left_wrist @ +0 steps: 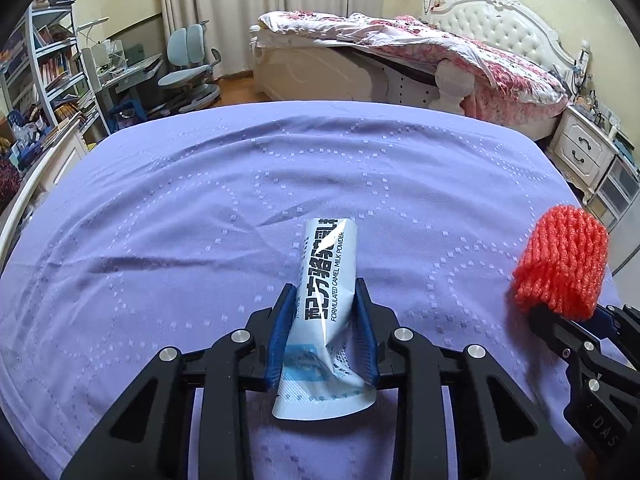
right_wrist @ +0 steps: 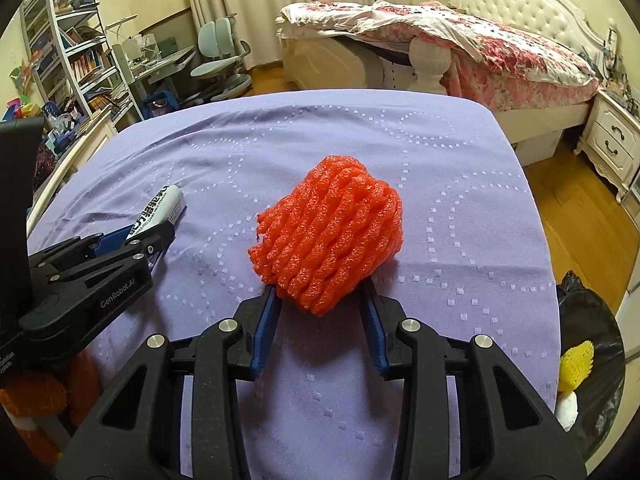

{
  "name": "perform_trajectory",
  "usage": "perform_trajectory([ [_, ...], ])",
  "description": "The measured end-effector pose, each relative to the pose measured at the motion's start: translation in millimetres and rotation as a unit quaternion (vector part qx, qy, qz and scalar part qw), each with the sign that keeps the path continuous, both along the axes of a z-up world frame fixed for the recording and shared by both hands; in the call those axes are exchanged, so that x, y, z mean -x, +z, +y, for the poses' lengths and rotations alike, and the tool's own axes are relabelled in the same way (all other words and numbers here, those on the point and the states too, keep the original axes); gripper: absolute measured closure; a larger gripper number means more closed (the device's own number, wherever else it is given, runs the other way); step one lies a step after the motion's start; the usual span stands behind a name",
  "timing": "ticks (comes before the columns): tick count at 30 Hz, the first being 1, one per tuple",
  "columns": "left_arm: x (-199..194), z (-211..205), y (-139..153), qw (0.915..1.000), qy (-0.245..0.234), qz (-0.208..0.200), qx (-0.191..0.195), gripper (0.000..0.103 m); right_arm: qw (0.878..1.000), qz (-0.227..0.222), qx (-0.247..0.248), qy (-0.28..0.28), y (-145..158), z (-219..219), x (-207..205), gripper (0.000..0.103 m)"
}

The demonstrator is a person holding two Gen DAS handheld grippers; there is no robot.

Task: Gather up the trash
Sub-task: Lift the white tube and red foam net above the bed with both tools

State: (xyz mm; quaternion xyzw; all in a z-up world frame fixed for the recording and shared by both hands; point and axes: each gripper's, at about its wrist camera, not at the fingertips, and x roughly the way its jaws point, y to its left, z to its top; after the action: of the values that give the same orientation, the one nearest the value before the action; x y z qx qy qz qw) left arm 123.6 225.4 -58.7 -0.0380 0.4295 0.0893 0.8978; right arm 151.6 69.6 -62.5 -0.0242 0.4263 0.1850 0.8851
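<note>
- Here we see the left hand-held gripper (left_wrist: 325,294) at the lower middle of its own view, its blue pads (left_wrist: 280,334) pressed against both sides of a white and blue milk powder sachet (left_wrist: 326,308), which is creased where they pinch it.
- The sachet sticks out past the fingertips, over the purple bedsheet (left_wrist: 180,208) (whether its far end rests on the cloth we cannot tell).
- In the right wrist view, the right hand-held gripper (right_wrist: 322,294) sits at the lower middle, clamped on the near end of a red foam net (right_wrist: 330,236); the bulk of the net lies on the sheet at the frame's centre.
- At the lower right edge of that view we find a black trash bag (right_wrist: 600,320), with a yellow foam net (right_wrist: 576,364) and something white inside.
- A second bed with a floral quilt (left_wrist: 460,48) stands at the upper right.
</note>
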Motion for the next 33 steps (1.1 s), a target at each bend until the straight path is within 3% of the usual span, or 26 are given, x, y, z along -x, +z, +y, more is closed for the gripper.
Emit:
perform_trajectory([
  [23, 53, -29, 11, 0.9996, -0.002, -0.022, 0.015, 0.072, 1.0, 0.007, -0.017, 0.013, 8, -26, 53, 0.075],
  [26, 54, -28, 10, 0.9997, 0.001, -0.021, 0.011, 0.072, 1.0, 0.02, -0.021, 0.01, 4, -30, 56, 0.071],
  [30, 57, -22, 8, 0.9997, 0.009, -0.019, 0.01, 0.072, 0.999, 0.022, -0.032, 0.007, 4, -29, 60, 0.041],
  [33, 57, -18, 7, 0.9997, 0.015, -0.018, 0.009, 0.072, 0.999, 0.023, -0.033, 0.004, 2, -24, 59, 0.036],
])
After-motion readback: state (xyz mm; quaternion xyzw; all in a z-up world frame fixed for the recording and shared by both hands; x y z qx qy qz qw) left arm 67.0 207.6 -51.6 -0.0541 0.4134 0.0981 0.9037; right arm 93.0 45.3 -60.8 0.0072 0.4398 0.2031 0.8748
